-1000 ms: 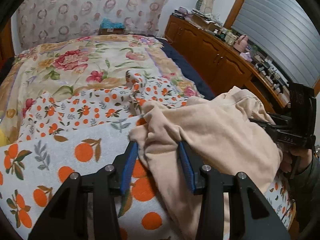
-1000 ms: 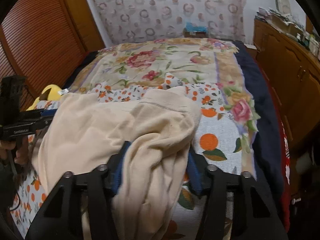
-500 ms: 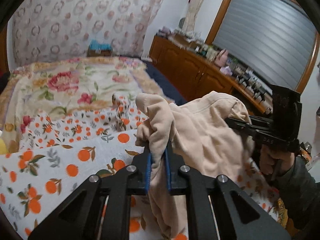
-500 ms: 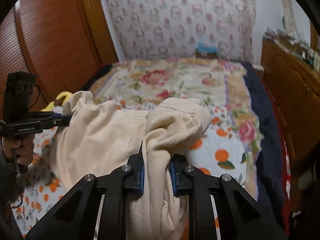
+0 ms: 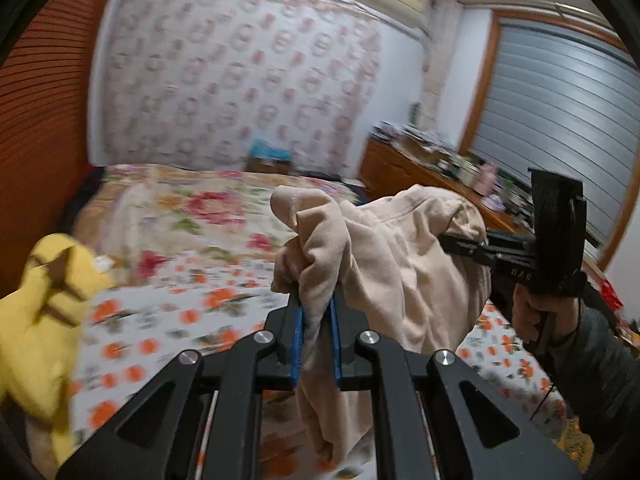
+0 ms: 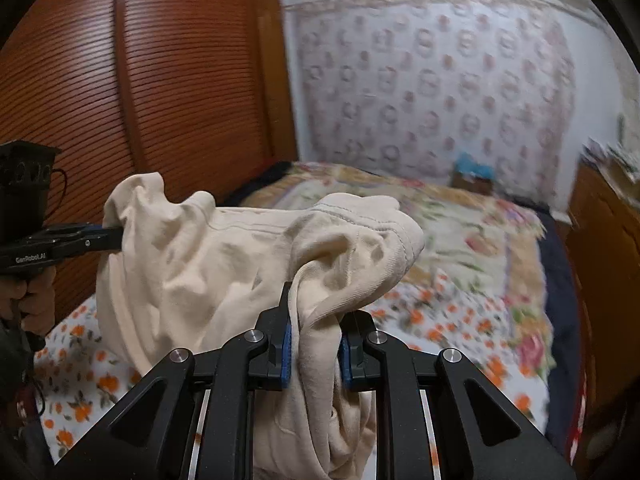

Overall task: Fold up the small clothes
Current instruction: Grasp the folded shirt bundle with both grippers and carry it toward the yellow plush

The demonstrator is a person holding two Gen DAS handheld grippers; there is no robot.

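A cream beige garment (image 5: 396, 264) hangs in the air above the bed, held at two ends. My left gripper (image 5: 316, 320) is shut on a bunched corner of it. My right gripper (image 6: 314, 328) is shut on the other end, near a stitched hem (image 6: 360, 220). In the left wrist view the right gripper (image 5: 472, 246) reaches in from the right. In the right wrist view the left gripper (image 6: 100, 236) reaches in from the left, and the garment (image 6: 224, 264) sags between them.
Below lies the bed with an orange-print sheet (image 5: 160, 320) and a floral quilt (image 6: 480, 232). A yellow cloth (image 5: 36, 300) lies at the left. A wooden sideboard (image 5: 404, 164) with clutter runs along the right. Slatted wooden doors (image 6: 120, 100) stand on the left.
Both grippers closed on the garment where it lay on the bed, then lifted it. It now hangs higher between them and both views tilt up toward the wall.
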